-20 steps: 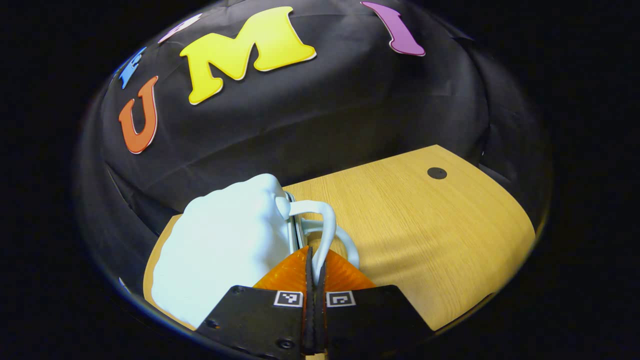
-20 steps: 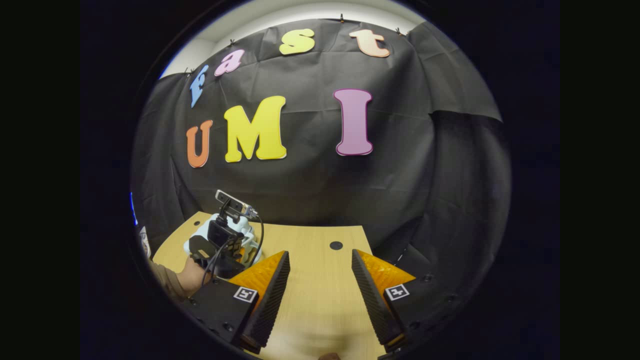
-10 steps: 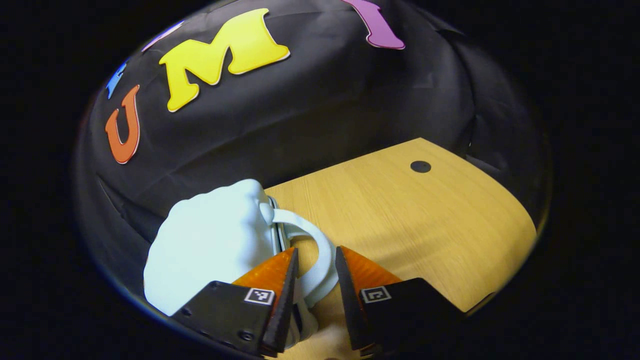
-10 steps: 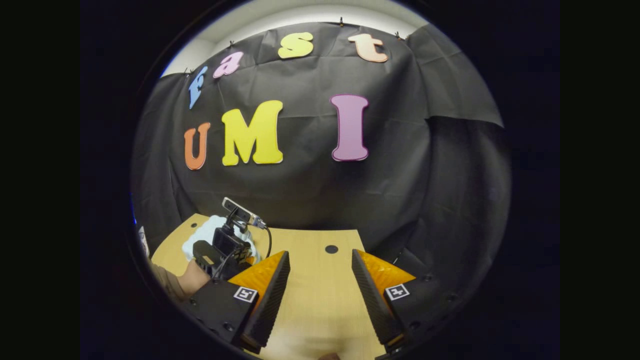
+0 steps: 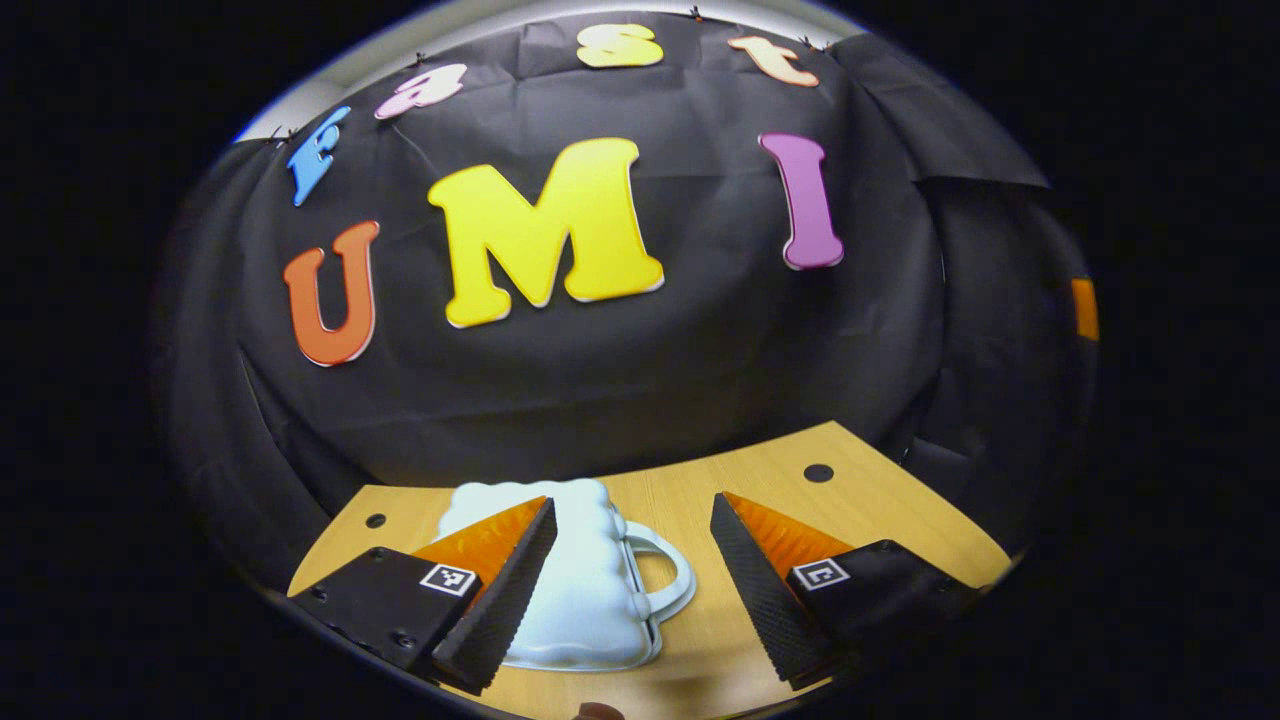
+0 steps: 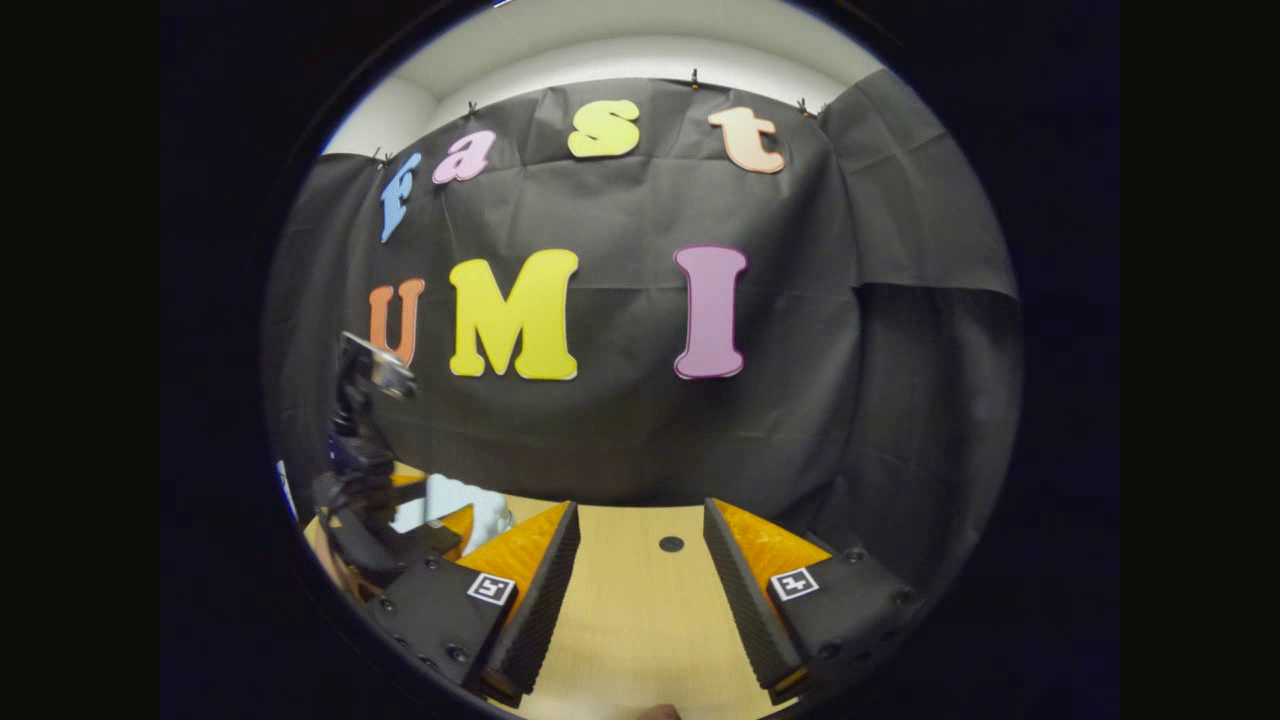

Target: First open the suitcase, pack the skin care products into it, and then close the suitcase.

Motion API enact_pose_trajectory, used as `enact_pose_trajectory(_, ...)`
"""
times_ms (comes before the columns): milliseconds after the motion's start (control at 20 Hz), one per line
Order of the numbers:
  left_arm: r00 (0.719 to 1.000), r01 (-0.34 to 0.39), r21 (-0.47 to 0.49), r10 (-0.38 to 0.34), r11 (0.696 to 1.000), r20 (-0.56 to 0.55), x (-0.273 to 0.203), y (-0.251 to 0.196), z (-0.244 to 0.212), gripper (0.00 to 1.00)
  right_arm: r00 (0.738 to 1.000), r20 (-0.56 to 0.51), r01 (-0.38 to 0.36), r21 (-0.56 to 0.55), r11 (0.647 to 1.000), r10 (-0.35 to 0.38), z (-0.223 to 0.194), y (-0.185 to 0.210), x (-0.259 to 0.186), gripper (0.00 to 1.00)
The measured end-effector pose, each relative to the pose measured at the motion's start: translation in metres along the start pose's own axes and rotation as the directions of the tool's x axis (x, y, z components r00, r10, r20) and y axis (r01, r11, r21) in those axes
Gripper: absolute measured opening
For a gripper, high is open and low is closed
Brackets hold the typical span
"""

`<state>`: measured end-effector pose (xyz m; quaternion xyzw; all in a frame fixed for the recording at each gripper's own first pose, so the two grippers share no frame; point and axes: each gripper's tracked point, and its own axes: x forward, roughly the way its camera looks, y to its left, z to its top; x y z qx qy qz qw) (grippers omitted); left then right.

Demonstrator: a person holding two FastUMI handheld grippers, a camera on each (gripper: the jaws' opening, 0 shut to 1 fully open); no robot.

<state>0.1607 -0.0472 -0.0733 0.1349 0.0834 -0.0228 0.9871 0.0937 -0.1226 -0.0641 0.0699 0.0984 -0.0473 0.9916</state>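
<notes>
While both grippers, left gripper (image 5: 630, 580) and right gripper (image 6: 640, 600), hang spread and empty, the closed pale suitcase (image 5: 585, 590) lies lower centre on the table (image 5: 880, 520); it looks light, rigid and slick, best pinched at its handle (image 5: 668, 575).

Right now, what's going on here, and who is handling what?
A person works at a wooden table with a gripper in each hand. The left gripper hangs open over a small pale blue suitcase, which lies shut on the table with its handle between the fingers but ungripped. The right gripper is open too, over bare tabletop, holding nothing. Judging by the shut lid, the packing looks finished.
</notes>
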Motion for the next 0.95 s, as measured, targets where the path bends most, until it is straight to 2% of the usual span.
enact_pose_trajectory(100,0.999,-0.031,-0.017,0.032,0.999,0.038,-0.035,0.026,0.014,0.98,1.000,0.025,-0.010,0.016,1.000,0.010,0.011,0.018,-0.003,0.74)
enact_pose_trajectory(350,0.995,-0.083,-0.132,0.089,0.988,0.039,-0.094,0.081,0.016,0.98,0.999,0.028,-0.047,0.040,0.998,0.046,0.013,0.067,-0.002,0.75)
enact_pose_trajectory(450,0.990,-0.120,-0.117,0.128,0.986,0.060,-0.101,0.105,0.021,0.99,0.997,0.024,-0.069,0.031,0.997,0.068,0.011,0.088,-0.003,0.74)
enact_pose_trajectory(550,0.987,-0.139,-0.141,0.148,0.980,0.057,-0.105,0.125,0.019,0.98,0.996,0.022,-0.085,0.025,0.996,0.085,0.012,0.106,-0.004,0.74)
enact_pose_trajectory(650,0.987,-0.142,-0.169,0.153,0.975,0.055,-0.106,0.136,0.018,0.98,0.995,0.024,-0.094,0.027,0.995,0.093,0.014,0.118,-0.006,0.72)
enact_pose_trajectory(800,0.987,-0.143,-0.155,0.153,0.977,0.054,-0.107,0.143,0.018,0.98,0.996,0.016,-0.087,0.022,0.996,0.086,0.011,0.124,-0.005,0.74)
enact_pose_trajectory(850,0.987,-0.138,-0.153,0.148,0.979,0.058,-0.107,0.143,0.019,0.94,0.996,0.016,-0.085,0.023,0.996,0.085,0.011,0.124,-0.007,0.74)
enact_pose_trajectory(900,0.988,-0.132,-0.155,0.143,0.979,0.063,-0.106,0.143,0.021,0.98,0.997,0.016,-0.082,0.023,0.996,0.082,0.011,0.124,-0.007,0.74)
enact_pose_trajectory(950,0.989,-0.119,-0.157,0.131,0.980,0.072,-0.105,0.139,0.023,0.98,0.997,0.018,-0.078,0.020,0.997,0.078,0.012,0.122,-0.007,0.74)
